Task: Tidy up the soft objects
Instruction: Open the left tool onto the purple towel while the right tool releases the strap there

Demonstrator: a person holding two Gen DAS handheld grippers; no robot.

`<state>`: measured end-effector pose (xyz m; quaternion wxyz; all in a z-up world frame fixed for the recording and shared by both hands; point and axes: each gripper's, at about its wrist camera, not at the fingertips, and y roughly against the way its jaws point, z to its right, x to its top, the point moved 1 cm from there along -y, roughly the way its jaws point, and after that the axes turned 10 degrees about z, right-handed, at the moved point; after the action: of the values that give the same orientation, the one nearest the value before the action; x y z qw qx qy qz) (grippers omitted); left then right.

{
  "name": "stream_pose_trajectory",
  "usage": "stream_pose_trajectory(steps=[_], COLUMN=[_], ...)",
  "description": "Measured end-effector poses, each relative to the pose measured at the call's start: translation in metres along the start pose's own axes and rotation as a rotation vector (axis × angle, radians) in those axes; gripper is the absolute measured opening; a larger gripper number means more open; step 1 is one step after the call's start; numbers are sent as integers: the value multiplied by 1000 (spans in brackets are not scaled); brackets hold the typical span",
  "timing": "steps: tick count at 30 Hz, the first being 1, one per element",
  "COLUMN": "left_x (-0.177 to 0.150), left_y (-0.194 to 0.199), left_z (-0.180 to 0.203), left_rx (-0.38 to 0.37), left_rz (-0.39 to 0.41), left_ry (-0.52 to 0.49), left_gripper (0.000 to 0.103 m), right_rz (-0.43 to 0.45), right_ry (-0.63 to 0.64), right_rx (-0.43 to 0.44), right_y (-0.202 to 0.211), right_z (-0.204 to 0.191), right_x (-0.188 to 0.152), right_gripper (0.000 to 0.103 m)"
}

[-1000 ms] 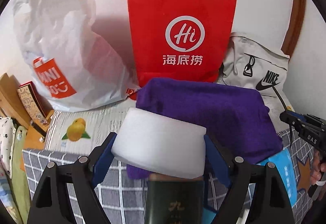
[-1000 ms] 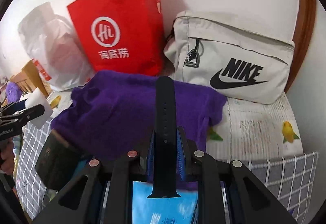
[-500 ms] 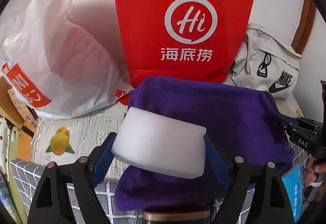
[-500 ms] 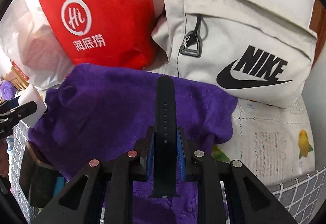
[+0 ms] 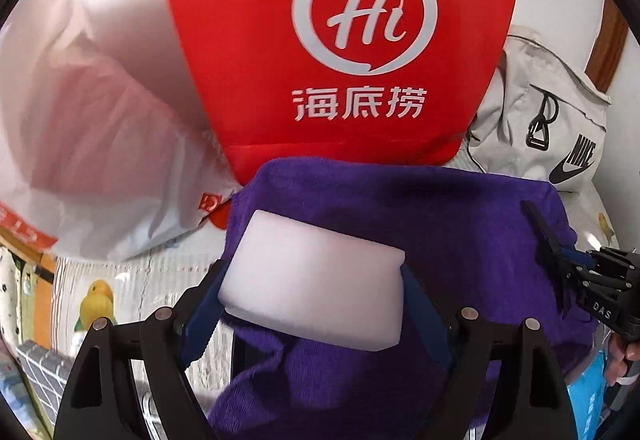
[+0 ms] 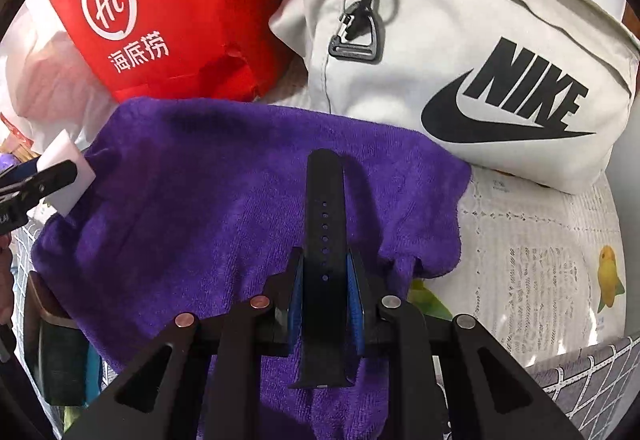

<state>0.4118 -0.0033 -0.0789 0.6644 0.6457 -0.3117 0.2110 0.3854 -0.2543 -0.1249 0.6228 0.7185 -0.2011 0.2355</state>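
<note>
My left gripper (image 5: 314,282) is shut on a white foam sponge block (image 5: 316,272) and holds it over a purple towel (image 5: 440,240). My right gripper (image 6: 325,274) is shut on a black watch strap (image 6: 324,224) that stands up between the jaws, over the same purple towel (image 6: 200,199). The left gripper with the sponge (image 6: 64,167) shows at the left edge of the right wrist view. The right gripper (image 5: 560,264) shows at the right of the left wrist view.
A red paper bag (image 5: 340,39) stands behind the towel, with a white plastic bag (image 5: 88,127) to its left and a grey Nike bag (image 6: 460,51) to its right. A dark box (image 6: 56,356) pokes out under the towel's left end. Fruit-print cloth (image 6: 540,272) covers the surface.
Both grippers have moved forward toward the bags, which now loom larger. Each still holds its object; the sponge and strap have not shifted in the jaws.
</note>
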Motion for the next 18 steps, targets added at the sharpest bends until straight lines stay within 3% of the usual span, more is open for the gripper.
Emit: stream_pose_trajectory(steps=[2,4,7,15,18], left_x=[4,6,8,10,9], left_y=[-6,-11,-20,-37,-36], left_z=[1,2,6,8,12], left_rx=[11,5,9,-12,-28], left_rz=[-6,-14,-25,-32,-34], left_ry=[3,11,12,30,21], left_gripper=[84,84,84,87,95], right_rz=[-16,-6,-3,41,43], right_ry=[-14,-15,-9,27,21], right_rx=[17,27,39,18,23], right_y=[-2,-1,1,15,15], right_z=[1,1,-2,-8,-7], right_x=[-1,0,0,1,5], right_gripper=[26,40,49,52,52])
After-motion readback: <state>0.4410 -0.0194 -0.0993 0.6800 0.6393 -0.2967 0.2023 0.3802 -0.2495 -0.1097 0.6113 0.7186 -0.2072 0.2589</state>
